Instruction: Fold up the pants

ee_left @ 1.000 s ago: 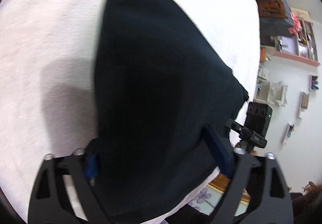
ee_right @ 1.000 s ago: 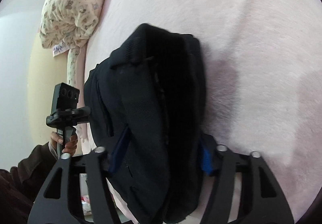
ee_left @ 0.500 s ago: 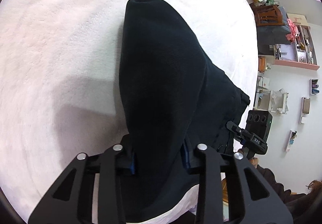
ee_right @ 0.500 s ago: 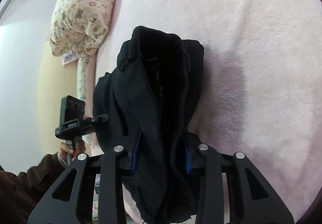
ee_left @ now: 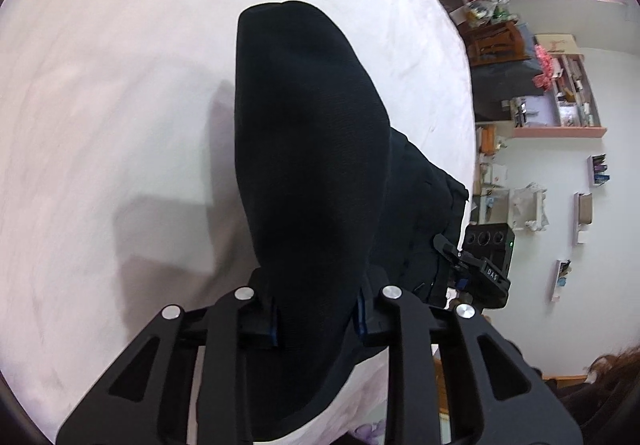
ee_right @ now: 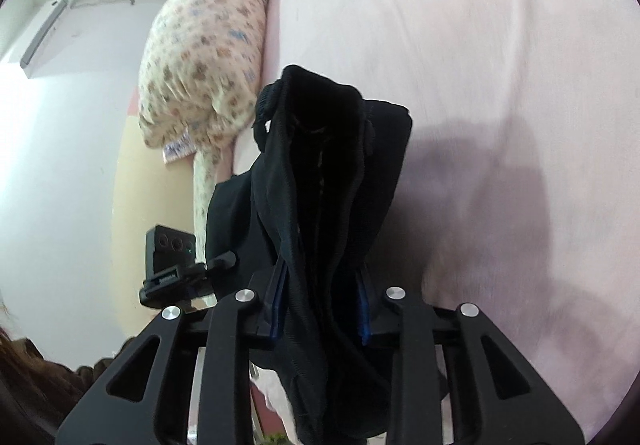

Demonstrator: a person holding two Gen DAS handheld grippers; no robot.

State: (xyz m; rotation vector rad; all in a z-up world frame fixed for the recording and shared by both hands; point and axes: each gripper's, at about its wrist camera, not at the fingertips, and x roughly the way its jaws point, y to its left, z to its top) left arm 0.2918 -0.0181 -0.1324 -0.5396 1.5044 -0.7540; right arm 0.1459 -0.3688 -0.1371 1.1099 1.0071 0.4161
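Note:
The black pants [ee_left: 312, 149] lie bunched on a pale pink bed [ee_left: 100, 105]. My left gripper [ee_left: 316, 319] is shut on a smooth fold of the pants, which rises between its fingers. My right gripper [ee_right: 320, 309] is shut on the thicker waistband end of the pants [ee_right: 328, 173], with seams and a belt loop showing. Each wrist view shows the other gripper beside the cloth: the right one in the left wrist view [ee_left: 484, 257], the left one in the right wrist view [ee_right: 172, 265]. The cloth hangs lifted off the bed between both grippers.
A floral pillow [ee_right: 204, 57] lies at the head of the bed [ee_right: 500, 85], next to a white wall. Cluttered shelves [ee_left: 560, 105] and furniture stand beyond the bed's far edge in the left wrist view.
Both grippers closed from open onto the pants about a second ago. Since then they have raised the gathered cloth, and the views have tilted up toward the wall and the shelves.

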